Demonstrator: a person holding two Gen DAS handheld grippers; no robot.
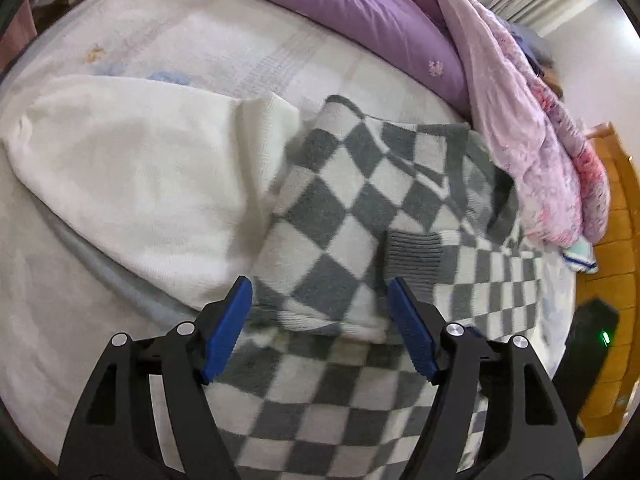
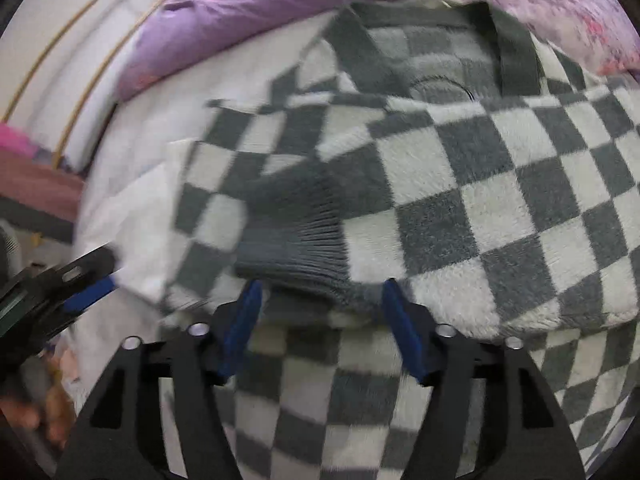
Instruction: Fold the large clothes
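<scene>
A grey-and-white checked sweater (image 1: 344, 216) lies on the bed (image 1: 168, 36), partly folded, with both sleeves laid across the body. One grey ribbed cuff (image 2: 296, 240) rests on top near the middle of the garment; the grey collar (image 2: 512, 44) lies at the far end, next to the bedding. A white garment (image 1: 132, 176) lies flat beside the sweater, its ribbed hem touching the checked sleeve. A purple quilt (image 1: 344, 4) and a pink floral blanket (image 1: 532, 132) are bunched along the far edge of the bed, the blanket just touching the sweater's collar end.

Left gripper (image 1: 320, 316): jaws spread apart, hovering over the near edge of the sweater. Checked fabric shows between the blue pads (image 1: 224, 336), but neither pad presses on it. Nothing is grasped.

Right gripper (image 2: 320, 316): jaws spread apart, positioned just short of the ribbed cuff. The cuff's edge lies in line with the gap; the pads do not clamp it. Nothing is grasped.

In the right wrist view, the left gripper shows at the left edge, over the white garment, with part of a hand (image 2: 36, 408) below it. That view is motion-blurred.
</scene>
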